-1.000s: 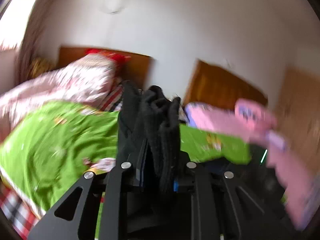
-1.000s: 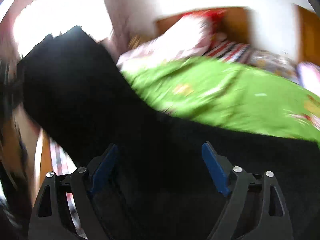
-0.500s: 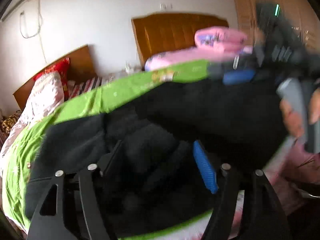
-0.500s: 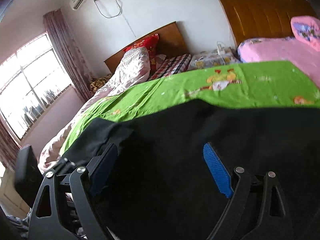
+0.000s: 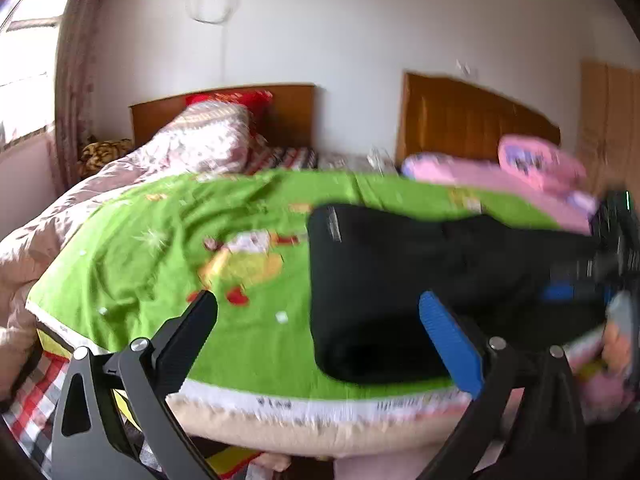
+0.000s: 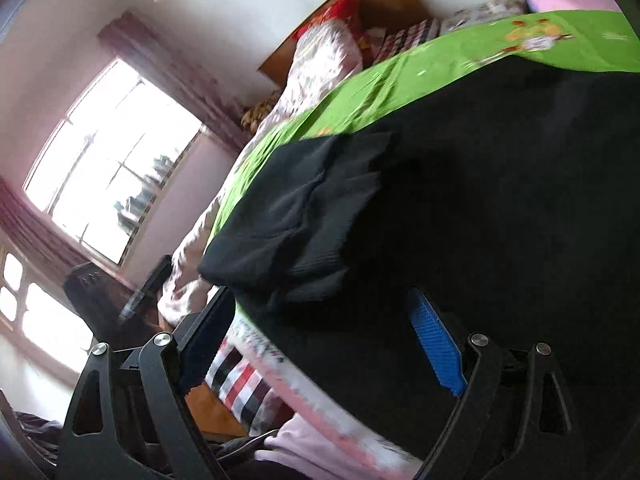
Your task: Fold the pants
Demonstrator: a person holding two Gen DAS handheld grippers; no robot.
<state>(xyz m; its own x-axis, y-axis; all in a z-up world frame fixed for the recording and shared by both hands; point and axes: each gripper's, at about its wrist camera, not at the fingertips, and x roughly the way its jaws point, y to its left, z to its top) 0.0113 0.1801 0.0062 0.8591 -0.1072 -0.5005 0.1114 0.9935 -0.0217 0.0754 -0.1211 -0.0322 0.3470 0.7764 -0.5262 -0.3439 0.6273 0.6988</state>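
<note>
1. Black pants [image 5: 384, 292] are lying folded on the green blanket [image 5: 168, 240], near the bed's front edge, right of centre in the left wrist view.
2. Left gripper [image 5: 320, 316] is standing wide; its jaws have just been opening. Nothing is pinched: the left finger is hanging over bare green blanket, and the blue pad [image 5: 448, 340] of the right finger is overlapping the pants' lower right part in the picture. Cannot tell if it is touching the fabric.
3. The pants' left folded end is sitting between the two left fingers, closer to the blue pad side.
4. Right gripper [image 6: 320, 332] is also standing wide. Pants [image 6: 460, 208] are filling the upper right of that view, with a folded flap lying on top towards the left.
5. The right gripper's blue pad [image 6: 436, 348] is sitting against black fabric; the other finger is off the bed edge, beside the checked sheet [image 6: 240, 380]. Pads are not pressing the cloth from both sides, so no grip there.
6. The right gripper is showing blurred at the right edge of the left wrist view, at the far end of the pants, with a hand [image 5: 618, 344] below it.
7. Behind: pink floral quilt [image 5: 200, 144], wooden headboards [image 5: 472, 124], pink bedding [image 5: 520, 176] on the second bed.
</note>
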